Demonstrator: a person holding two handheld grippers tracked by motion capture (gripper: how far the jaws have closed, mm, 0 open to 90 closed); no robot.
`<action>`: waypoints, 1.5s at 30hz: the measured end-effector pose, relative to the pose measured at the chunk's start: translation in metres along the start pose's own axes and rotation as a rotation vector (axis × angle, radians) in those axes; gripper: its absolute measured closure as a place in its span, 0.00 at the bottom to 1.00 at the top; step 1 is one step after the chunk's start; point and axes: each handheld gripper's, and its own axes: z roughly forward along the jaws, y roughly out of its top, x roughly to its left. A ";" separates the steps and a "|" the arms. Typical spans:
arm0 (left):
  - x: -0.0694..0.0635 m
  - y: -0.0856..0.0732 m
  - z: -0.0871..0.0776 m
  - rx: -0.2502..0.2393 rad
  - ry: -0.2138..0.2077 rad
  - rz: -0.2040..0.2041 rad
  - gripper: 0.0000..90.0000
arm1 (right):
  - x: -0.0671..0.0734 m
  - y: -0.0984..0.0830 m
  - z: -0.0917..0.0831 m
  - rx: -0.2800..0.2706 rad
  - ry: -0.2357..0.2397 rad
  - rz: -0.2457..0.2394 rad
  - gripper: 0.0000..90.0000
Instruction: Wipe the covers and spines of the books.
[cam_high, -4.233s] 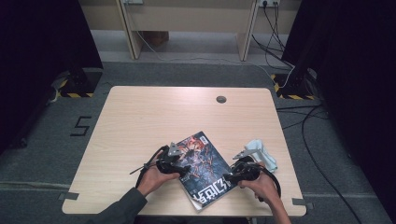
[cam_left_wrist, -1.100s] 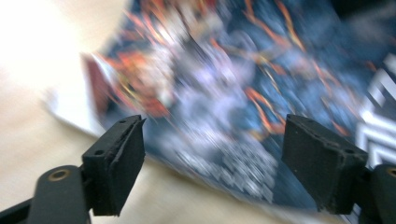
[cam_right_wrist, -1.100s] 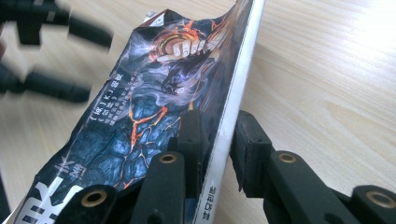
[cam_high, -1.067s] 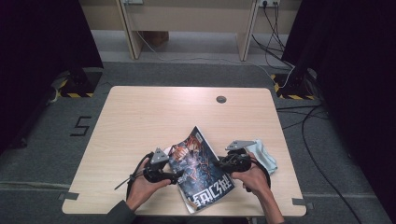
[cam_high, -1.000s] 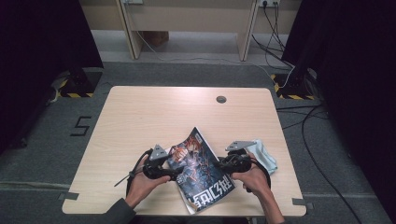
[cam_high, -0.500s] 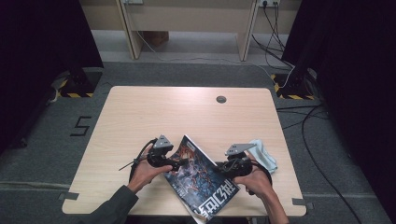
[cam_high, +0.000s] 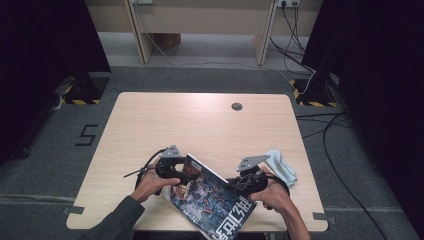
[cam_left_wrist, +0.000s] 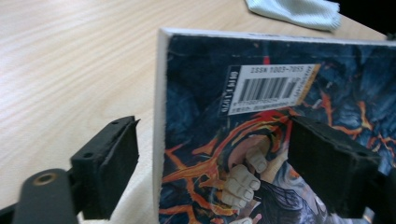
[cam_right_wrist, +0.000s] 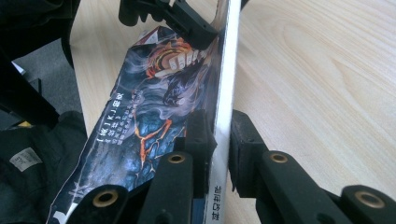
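1. High view: we found the magazine (cam_high: 212, 200) tilted off the table (cam_high: 200, 125) at its near edge, between the left gripper (cam_high: 176, 169) and right gripper (cam_high: 239, 184); a cloth (cam_high: 281, 165) lay beside.
2. Left gripper view: jaws stood apart astride the magazine's (cam_left_wrist: 261, 140) spine corner, not pressing.
3. Right gripper view: jaws were clamped on the spine (cam_right_wrist: 224, 116). We judged the lift done and the placing left.

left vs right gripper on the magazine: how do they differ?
The right gripper is shut on the magazine's white spine edge; the left gripper stands open, its pads apart from the magazine between them. The right gripper works the end nearer the cloth, the left the far corner. Both are black, two-jawed and hand-held.
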 end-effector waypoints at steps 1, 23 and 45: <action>0.001 -0.001 0.000 -0.001 -0.013 0.000 0.21 | 0.000 0.000 0.000 0.003 -0.001 -0.002 0.89; -0.015 -0.010 -0.030 -0.022 0.137 0.175 0.78 | -0.017 0.011 0.014 0.097 -0.107 -0.036 0.87; -0.018 -0.017 -0.059 -0.095 0.272 0.137 0.87 | -0.046 0.003 -0.015 0.025 -0.310 0.155 0.65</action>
